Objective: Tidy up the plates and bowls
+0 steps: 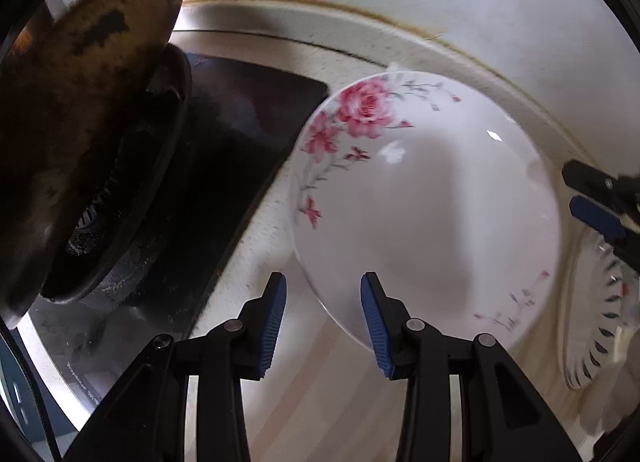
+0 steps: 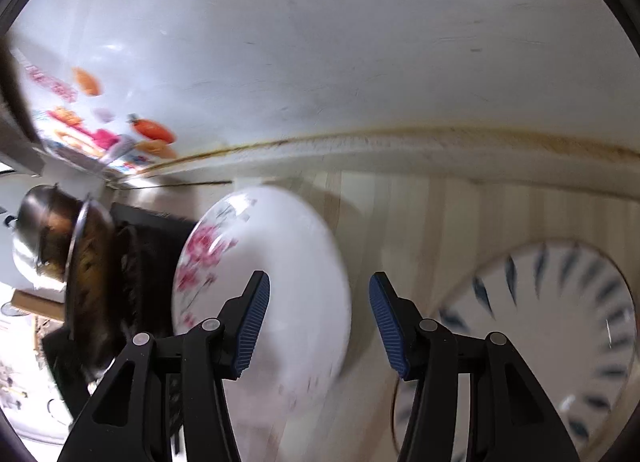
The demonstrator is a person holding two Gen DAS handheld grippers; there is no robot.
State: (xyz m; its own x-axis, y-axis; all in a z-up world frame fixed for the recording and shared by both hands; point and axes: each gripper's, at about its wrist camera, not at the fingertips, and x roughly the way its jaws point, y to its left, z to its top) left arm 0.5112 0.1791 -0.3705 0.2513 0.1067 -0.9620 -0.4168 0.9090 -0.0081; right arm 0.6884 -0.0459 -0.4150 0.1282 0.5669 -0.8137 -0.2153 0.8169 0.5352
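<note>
The left gripper (image 1: 323,320) points forward over the pale wood-grain counter (image 1: 320,402), its blue-padded jaws apart and empty at the near rim of a white plate with pink roses (image 1: 420,202). The right gripper (image 2: 319,324) is likewise spread and holds nothing, the rose plate just ahead-left, a blue-leaf-rimmed plate (image 2: 560,322) to its right. Beyond sits a scorched wok (image 1: 80,102) on the stove.

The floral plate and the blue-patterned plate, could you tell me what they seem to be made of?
Floral plate: probably glazed ceramic or opal glass; glossy white with sharp highlights and a printed pink rose. Blue-patterned plate: likely glazed ceramic too, shiny white with dark blue dashes around the rim. Motion blur leaves both uncertain.
</note>
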